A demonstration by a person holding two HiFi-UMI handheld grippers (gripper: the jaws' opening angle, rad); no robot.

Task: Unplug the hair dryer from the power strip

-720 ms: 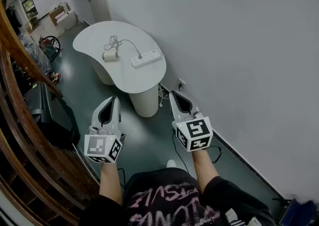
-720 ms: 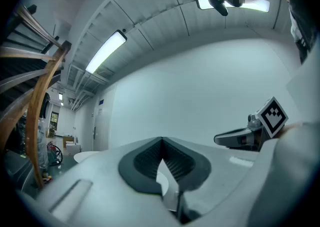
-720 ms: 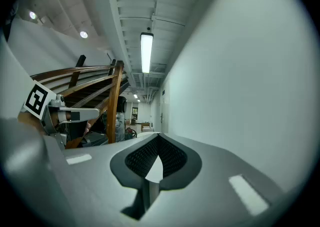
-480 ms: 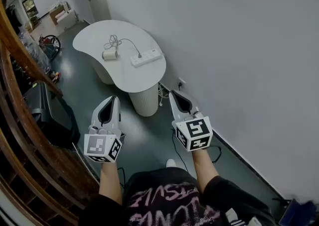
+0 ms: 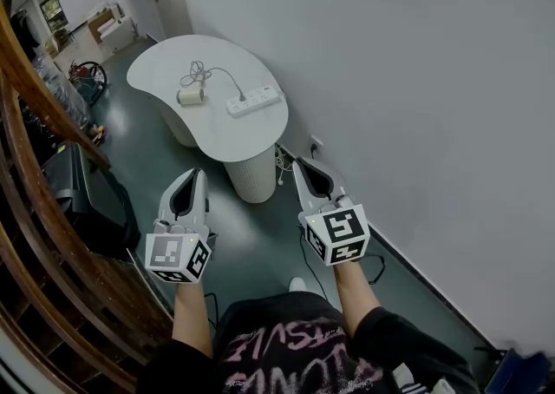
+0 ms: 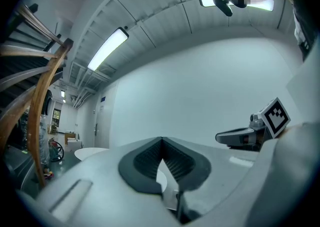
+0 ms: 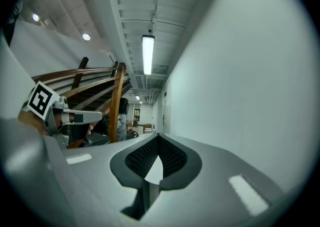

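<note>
A small cream hair dryer (image 5: 191,96) lies on the white kidney-shaped table (image 5: 165,62), far ahead of me in the head view. Its cord (image 5: 199,75) loops behind it and runs to a plug (image 5: 242,97) seated in the white power strip (image 5: 254,102). My left gripper (image 5: 196,175) and right gripper (image 5: 303,164) hover over the floor, well short of the table. Both are shut with nothing between their pads. The left gripper view shows its jaws (image 6: 161,141) meeting at the tip, and the right gripper view shows the same (image 7: 159,137).
A curved wooden stair railing (image 5: 35,149) runs along the left, with a black case (image 5: 91,201) beside it. The grey wall (image 5: 416,80) stands to the right, with an outlet (image 5: 316,146) and cables near the table's ribbed pedestal (image 5: 251,177). A wheeled object (image 5: 87,80) stands beyond the table.
</note>
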